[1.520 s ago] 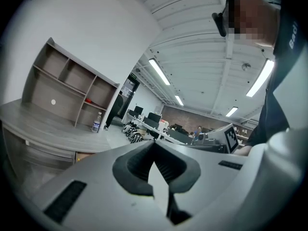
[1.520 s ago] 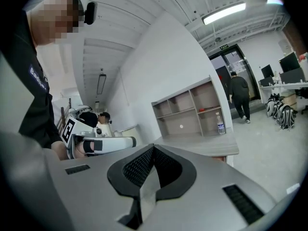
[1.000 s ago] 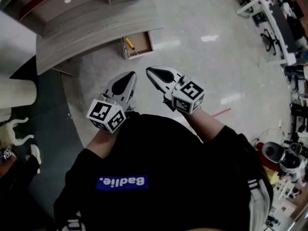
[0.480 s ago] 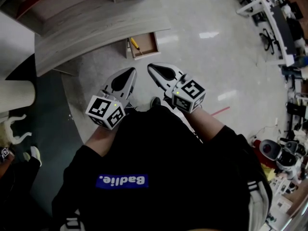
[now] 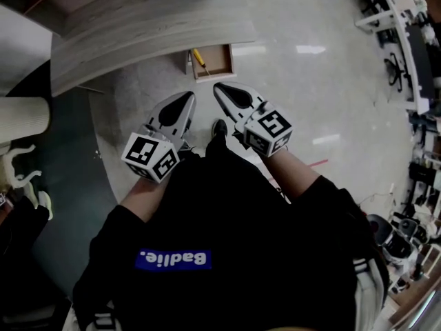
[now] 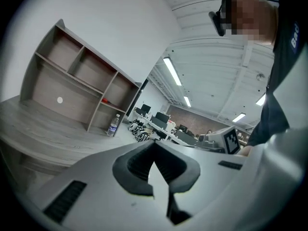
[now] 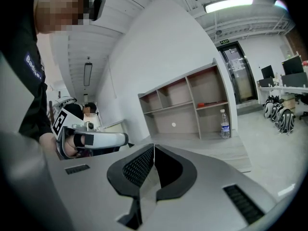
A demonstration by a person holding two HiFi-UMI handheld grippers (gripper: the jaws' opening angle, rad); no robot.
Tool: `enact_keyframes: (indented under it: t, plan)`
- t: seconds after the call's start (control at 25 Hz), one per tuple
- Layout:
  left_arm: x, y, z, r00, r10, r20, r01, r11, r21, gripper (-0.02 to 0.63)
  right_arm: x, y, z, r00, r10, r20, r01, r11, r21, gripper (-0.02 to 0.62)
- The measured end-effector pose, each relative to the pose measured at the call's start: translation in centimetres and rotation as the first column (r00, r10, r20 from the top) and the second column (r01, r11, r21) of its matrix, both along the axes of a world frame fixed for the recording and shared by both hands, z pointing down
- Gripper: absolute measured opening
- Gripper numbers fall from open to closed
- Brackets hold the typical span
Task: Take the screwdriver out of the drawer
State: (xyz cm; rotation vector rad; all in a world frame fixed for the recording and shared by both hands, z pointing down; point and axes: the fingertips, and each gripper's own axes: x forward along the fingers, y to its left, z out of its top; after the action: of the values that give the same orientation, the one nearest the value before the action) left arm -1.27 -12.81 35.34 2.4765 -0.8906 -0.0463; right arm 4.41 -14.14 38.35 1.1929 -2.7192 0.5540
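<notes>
In the head view an open wooden drawer (image 5: 220, 65) juts out from under a curved grey desk (image 5: 145, 33). A yellow-handled screwdriver (image 5: 200, 61) lies along its left side. My left gripper (image 5: 187, 96) and right gripper (image 5: 218, 87) hover side by side a little short of the drawer, tips pointing at it. Both are shut with nothing between the jaws. The left gripper view shows its jaws closed tip to tip (image 6: 155, 143). The right gripper view shows the same (image 7: 154, 147), with the left gripper (image 7: 94, 139) beside it.
A grey shelf unit (image 7: 185, 105) with a water bottle (image 7: 224, 123) stands on the desk. A dark floor strip (image 5: 62, 171) lies left of the pale tiles. Office desks and chairs (image 5: 406, 40) line the right side. My shoe tip (image 5: 219, 127) shows between the grippers.
The drawer and desk have drawn nearer to the grippers in the head view. Both grippers stay shut and side by side.
</notes>
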Motion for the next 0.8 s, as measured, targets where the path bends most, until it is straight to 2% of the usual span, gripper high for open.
enact_keyframes:
  t: [0.36, 0.8]
  plan:
    - [1.5, -3.3, 1.8, 0.997, -0.064, 0.031, 0.065, 0.997, -0.029, -0.003, 1.5, -4.1, 3.3, 0.997, -0.054, -0.062, 0.052, 0.998, -0.029, 0.032]
    - [0.4, -5.5, 4.8, 0.988, -0.144, 0.056, 0.147, 0.988, -0.057, -0.003, 2.3, -7.7, 11.1, 0.983, -0.081, -0.166, 0.063, 0.992, -0.111, 0.048]
